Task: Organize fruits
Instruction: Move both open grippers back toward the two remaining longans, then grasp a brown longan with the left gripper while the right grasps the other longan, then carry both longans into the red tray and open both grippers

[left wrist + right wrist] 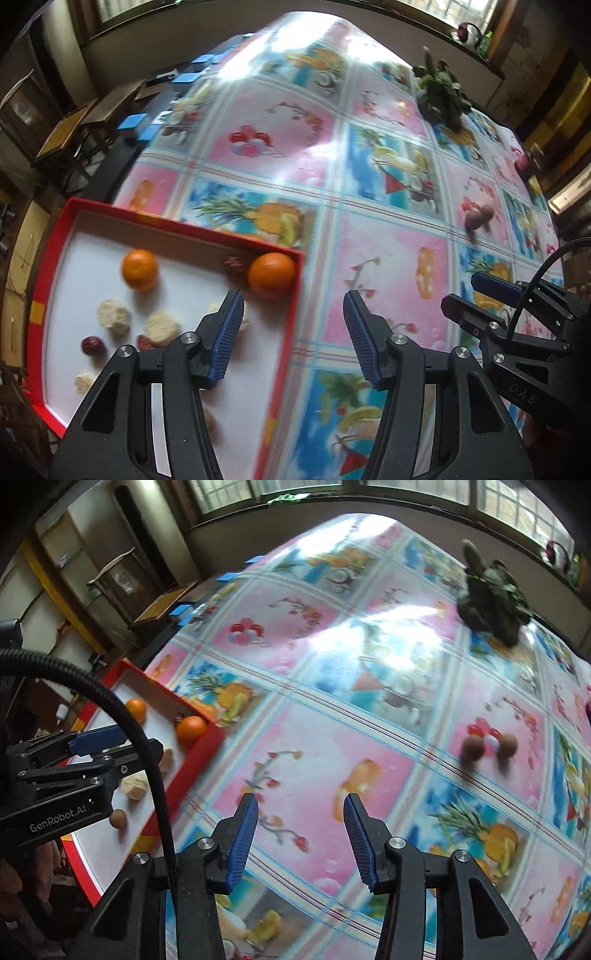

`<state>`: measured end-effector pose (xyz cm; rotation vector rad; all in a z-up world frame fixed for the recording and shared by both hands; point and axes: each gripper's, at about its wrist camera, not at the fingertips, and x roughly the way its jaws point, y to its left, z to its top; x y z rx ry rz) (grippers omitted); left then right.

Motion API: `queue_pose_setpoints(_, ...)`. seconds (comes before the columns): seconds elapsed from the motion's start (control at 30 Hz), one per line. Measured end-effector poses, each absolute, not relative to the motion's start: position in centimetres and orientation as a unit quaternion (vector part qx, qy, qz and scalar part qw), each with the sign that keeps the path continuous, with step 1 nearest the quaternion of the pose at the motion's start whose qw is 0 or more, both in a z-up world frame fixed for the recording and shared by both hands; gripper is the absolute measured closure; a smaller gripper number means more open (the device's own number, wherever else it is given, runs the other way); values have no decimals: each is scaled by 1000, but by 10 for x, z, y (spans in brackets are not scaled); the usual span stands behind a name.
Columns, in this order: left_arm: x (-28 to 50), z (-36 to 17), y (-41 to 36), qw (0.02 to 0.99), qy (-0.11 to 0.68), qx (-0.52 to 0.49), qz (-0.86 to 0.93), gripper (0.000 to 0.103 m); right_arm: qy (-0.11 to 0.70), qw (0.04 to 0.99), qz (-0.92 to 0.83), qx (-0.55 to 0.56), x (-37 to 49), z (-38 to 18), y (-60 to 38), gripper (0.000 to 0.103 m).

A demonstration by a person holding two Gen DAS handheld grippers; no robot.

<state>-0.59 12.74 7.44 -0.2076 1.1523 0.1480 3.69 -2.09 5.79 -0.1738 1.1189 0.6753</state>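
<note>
While both grippers hang empty with jaws apart, left gripper (pixel 293 306) at the red tray's (pixel 51 258) edge, right gripper (pixel 301 812) over tablecloth (pixel 332 657), oranges (pixel 271 275) sit in tray; two brown fruits (pixel 472 747) right; windows (pixel 295 489) top.

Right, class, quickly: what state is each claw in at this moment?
Left claw: open, holding nothing, over the edge of the red tray.
Right claw: open, holding nothing, above the tablecloth.
</note>
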Motion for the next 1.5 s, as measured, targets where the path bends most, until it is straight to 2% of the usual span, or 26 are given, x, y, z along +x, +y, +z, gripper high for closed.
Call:
queue_pose_setpoints(0.4, 96, 56, 4, 828, 552, -53, -80, 47, 547, 815, 192, -11, 76, 45, -148, 56)
queue_pose_setpoints(0.7, 138, 30, -32, 817, 568, -20, -100, 47, 545, 821, 166, 37, 102, 38, -186, 56)
queue_pose_setpoints(0.73, 140, 28, -31, 817, 568, -22, -97, 56, 544, 821, 168, 39, 104, 38, -187, 56)
queue_pose_setpoints(0.77, 141, 27, -30, 819, 565, -19, -95, 68, 541, 823, 170, 38, 109, 37, -187, 56)
queue_pose_setpoints(0.83, 143, 28, -30, 820, 564, -11, -96, 80, 534, 826, 175, 35, 114, 37, -186, 56)
queue_pose_setpoints(1.27, 124, 43, 19, 830, 553, -42, -50, 80, 515, 826, 228, 0, 159, 30, -137, 56)
queue_pose_setpoints(1.3, 121, 43, 23, 830, 554, -44, -45, 80, 518, 824, 231, -4, 162, 27, -133, 61)
queue_pose_setpoints(1.33, 118, 44, 28, 829, 556, -46, -39, 80, 522, 820, 234, -12, 163, 23, -129, 74)
queue_pose_setpoints(1.37, 114, 44, 32, 828, 558, -48, -33, 80, 527, 817, 233, -21, 164, 19, -125, 79)
queue_pose_setpoints(1.5, 97, 48, 47, 827, 559, -61, -10, 80, 525, 819, 227, -35, 156, 20, -123, 82)
